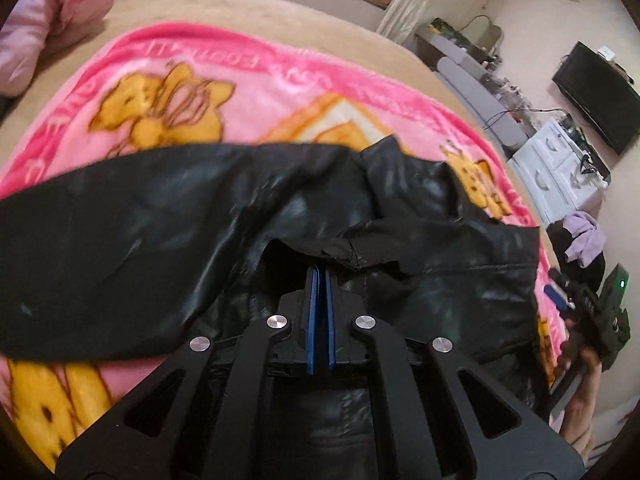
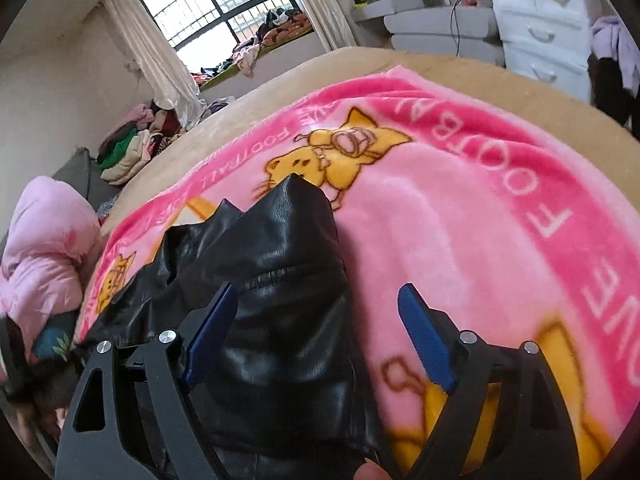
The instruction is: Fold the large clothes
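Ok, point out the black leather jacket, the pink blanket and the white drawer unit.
black leather jacket (image 2: 280, 320), right wrist view, middle of the shiny panel.
pink blanket (image 2: 440, 240), right wrist view, bare pale pink centre.
white drawer unit (image 2: 536, 32), right wrist view, drawer front.

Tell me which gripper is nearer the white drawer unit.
Right. The right gripper sits at the blanket's edge on the side of the white drawer unit; the left gripper is mid-bed at the black jacket, farther off.
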The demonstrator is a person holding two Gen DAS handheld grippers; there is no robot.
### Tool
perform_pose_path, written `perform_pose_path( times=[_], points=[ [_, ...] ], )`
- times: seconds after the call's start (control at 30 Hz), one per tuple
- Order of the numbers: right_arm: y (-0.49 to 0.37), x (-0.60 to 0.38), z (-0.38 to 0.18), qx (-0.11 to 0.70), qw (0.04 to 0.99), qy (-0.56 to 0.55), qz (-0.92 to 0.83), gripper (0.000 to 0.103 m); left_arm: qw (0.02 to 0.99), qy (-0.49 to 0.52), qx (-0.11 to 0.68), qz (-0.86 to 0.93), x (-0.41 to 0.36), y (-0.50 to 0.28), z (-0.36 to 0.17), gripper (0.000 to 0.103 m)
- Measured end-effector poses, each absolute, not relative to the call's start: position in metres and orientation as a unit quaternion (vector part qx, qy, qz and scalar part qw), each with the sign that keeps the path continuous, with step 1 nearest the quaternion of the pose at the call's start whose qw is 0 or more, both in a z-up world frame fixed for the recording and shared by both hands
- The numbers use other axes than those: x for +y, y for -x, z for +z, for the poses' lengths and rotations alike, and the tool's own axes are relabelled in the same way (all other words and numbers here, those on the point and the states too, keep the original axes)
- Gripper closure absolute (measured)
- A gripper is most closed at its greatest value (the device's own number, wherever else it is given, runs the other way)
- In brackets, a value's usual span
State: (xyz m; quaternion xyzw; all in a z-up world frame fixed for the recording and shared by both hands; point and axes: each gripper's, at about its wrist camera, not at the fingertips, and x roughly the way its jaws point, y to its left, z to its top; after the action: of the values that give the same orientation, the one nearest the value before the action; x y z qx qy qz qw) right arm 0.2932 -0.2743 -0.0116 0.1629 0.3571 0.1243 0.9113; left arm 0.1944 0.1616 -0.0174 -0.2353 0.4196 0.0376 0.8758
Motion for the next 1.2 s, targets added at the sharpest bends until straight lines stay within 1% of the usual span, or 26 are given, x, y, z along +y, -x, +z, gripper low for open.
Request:
perform_pose_path(
  times=[0.1,0.17,0.2,0.23,0.27,0.4,0.47,0.57,0.7,0.73,0.77,0.8,0.83,0.93,0.97,1.07,1.2],
  points=[
    [-0.311,-0.279,-0.021,0.365,0.897,-0.208,0.136,0.022,0.866,0.251,0.431,0.045,0.169,-0.186,-0.035,0.103],
    [-0.321,-0.280,-0.038,0.399,0.884,-0.214,0.118,0.022,0.862,0.255,0.435,0.049,0.172,-0.184,-0.044,0.103],
    [-0.322,-0.280,-0.042,0.407,0.883,-0.207,0.109,0.022,0.860,0.260,0.437,0.049,0.173,-0.184,-0.047,0.103],
    [-0.322,-0.278,-0.045,0.408,0.887,-0.195,0.098,0.027,0.858,0.268,0.437,0.048,0.176,-0.184,-0.050,0.103],
    [-0.324,-0.273,-0.047,0.411,0.892,-0.168,0.081,0.029,0.857,0.269,0.436,0.048,0.177,-0.185,-0.051,0.103],
    [-0.326,-0.255,-0.054,0.411,0.906,-0.092,0.042,0.030,0.860,0.265,0.432,0.052,0.178,-0.192,-0.051,0.102],
    [-0.325,-0.250,-0.053,0.406,0.910,-0.076,0.033,0.029,0.856,0.271,0.437,0.057,0.180,-0.197,-0.056,0.101],
    [-0.313,-0.253,-0.034,0.382,0.919,-0.086,0.048,0.026,0.850,0.280,0.441,0.057,0.184,-0.197,-0.061,0.100],
    [-0.289,-0.253,0.007,0.295,0.948,-0.083,0.089,0.026,0.865,0.276,0.416,0.057,0.185,-0.185,-0.040,0.100],
    [-0.287,-0.249,0.013,0.281,0.950,-0.079,0.108,0.035,0.872,0.267,0.404,0.062,0.185,-0.181,-0.030,0.100],
    [-0.289,-0.245,0.016,0.280,0.948,-0.078,0.129,0.050,0.881,0.255,0.393,0.069,0.183,-0.177,-0.019,0.100],
    [-0.293,-0.240,0.016,0.290,0.942,-0.075,0.152,0.055,0.891,0.241,0.378,0.072,0.178,-0.173,-0.006,0.100],
    [-0.297,-0.237,0.015,0.297,0.939,-0.071,0.160,0.056,0.898,0.231,0.369,0.067,0.173,-0.172,0.003,0.099],
    [-0.319,-0.219,0.001,0.331,0.930,-0.024,0.158,0.056,0.903,0.217,0.369,0.026,0.149,-0.177,0.012,0.099],
    [-0.324,-0.216,-0.003,0.340,0.928,-0.018,0.150,0.055,0.901,0.211,0.378,0.008,0.140,-0.182,0.011,0.096],
    [-0.346,-0.215,-0.022,0.385,0.917,-0.007,0.105,0.055,0.886,0.201,0.419,-0.005,0.122,-0.200,-0.012,0.091],
    [-0.355,-0.221,-0.049,0.411,0.908,-0.005,0.080,0.055,0.862,0.192,0.468,0.035,0.126,-0.215,-0.049,0.092]
  ],
)
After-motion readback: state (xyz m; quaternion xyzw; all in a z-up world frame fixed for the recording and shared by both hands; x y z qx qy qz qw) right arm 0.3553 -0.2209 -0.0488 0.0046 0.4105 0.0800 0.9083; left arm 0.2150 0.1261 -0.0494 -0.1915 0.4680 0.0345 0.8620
